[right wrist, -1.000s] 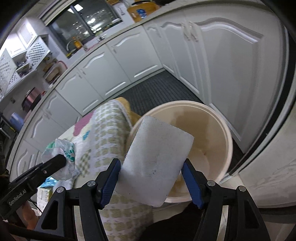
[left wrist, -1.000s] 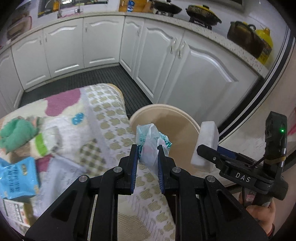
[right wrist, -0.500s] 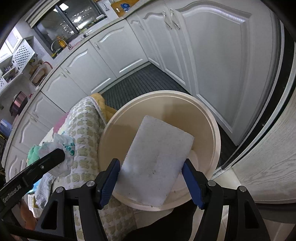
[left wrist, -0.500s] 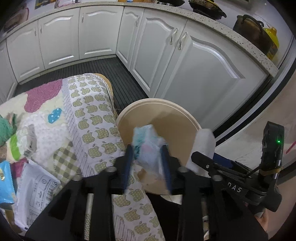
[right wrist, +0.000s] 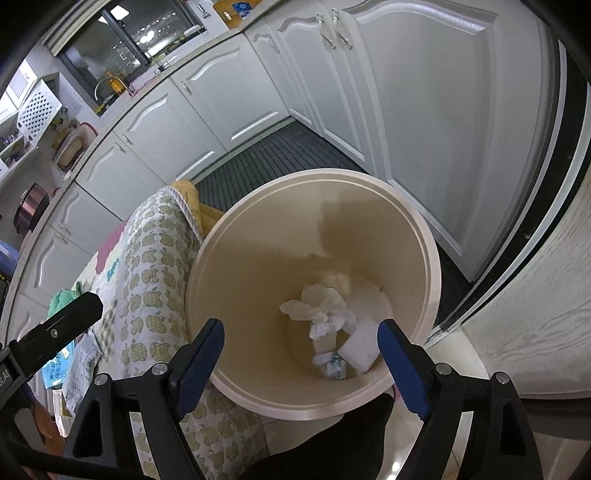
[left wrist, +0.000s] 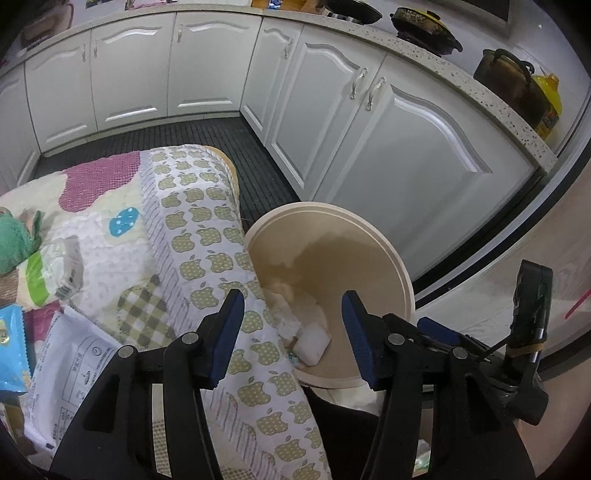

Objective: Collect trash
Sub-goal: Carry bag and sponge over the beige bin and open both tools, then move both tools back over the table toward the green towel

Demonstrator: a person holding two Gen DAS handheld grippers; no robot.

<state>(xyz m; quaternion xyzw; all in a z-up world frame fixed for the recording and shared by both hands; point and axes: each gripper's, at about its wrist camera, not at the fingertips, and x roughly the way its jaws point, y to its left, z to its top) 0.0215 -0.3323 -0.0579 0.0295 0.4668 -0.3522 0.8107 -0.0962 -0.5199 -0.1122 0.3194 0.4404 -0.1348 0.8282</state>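
A round beige trash bin (right wrist: pixel 432 258) stands on the floor beside the cloth-covered table (left wrist: pixel 207 236). Inside it lie a white foam block (right wrist: pixel 360 347), crumpled white tissue (right wrist: pixel 325 306) and a small crumpled wrapper (right wrist: pixel 332 363). My right gripper (right wrist: pixel 301 363) is open and empty right above the bin mouth. My left gripper (left wrist: pixel 293 332) is open and empty over the table edge and the bin's (left wrist: pixel 399 266) left side; the foam block (left wrist: pixel 314 341) shows between its fingers. On the table remain a blue snack packet (left wrist: pixel 11 343), a white printed bag (left wrist: pixel 70 365) and a green-and-white wrapper (left wrist: pixel 55 266).
A green cloth (left wrist: pixel 11 243) lies at the table's left. White kitchen cabinets (left wrist: pixel 388 147) run behind the bin, with a dark ribbed floor mat (left wrist: pixel 207 136) between them. Pots (left wrist: pixel 424 22) stand on the counter. A white wall (right wrist: pixel 535 314) is at the right.
Both grippers moved over the bin and opened. The left one dropped the crumpled wrapper and the right one dropped the white foam block; both now lie in the bin.
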